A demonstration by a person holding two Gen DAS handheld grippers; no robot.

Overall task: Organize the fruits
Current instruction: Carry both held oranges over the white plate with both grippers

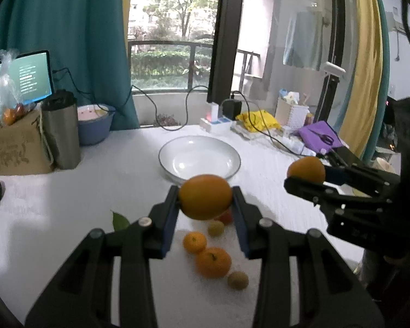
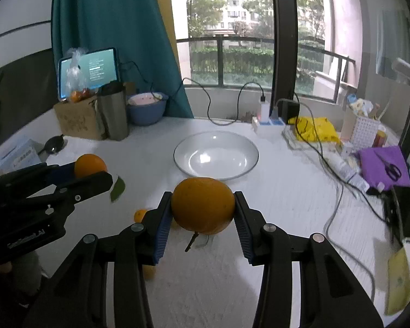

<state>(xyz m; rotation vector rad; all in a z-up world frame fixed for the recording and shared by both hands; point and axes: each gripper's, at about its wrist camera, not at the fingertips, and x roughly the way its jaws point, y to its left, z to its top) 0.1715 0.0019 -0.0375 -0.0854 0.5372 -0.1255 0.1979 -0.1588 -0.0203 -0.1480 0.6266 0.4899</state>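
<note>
My left gripper (image 1: 205,199) is shut on an orange (image 1: 205,196) and holds it above the white table, just short of the empty white plate (image 1: 177,147). My right gripper (image 2: 202,207) is shut on a larger orange (image 2: 202,205), also raised in front of the plate (image 2: 248,147). Each gripper shows in the other's view: the right one (image 1: 304,179) with its orange (image 1: 306,168), the left one (image 2: 93,175) with its orange (image 2: 90,164). Several small oranges (image 1: 213,262) and yellowish fruits (image 1: 237,280) lie on the table under the left gripper.
A cardboard box (image 1: 16,145), a steel tumbler (image 1: 61,134) and a blue bowl (image 1: 94,124) stand at the back left. A power strip (image 1: 216,123), cables, a yellow bag (image 1: 257,120) and a purple cloth with scissors (image 1: 321,136) crowd the back right. A green leaf (image 1: 120,220) lies on the table.
</note>
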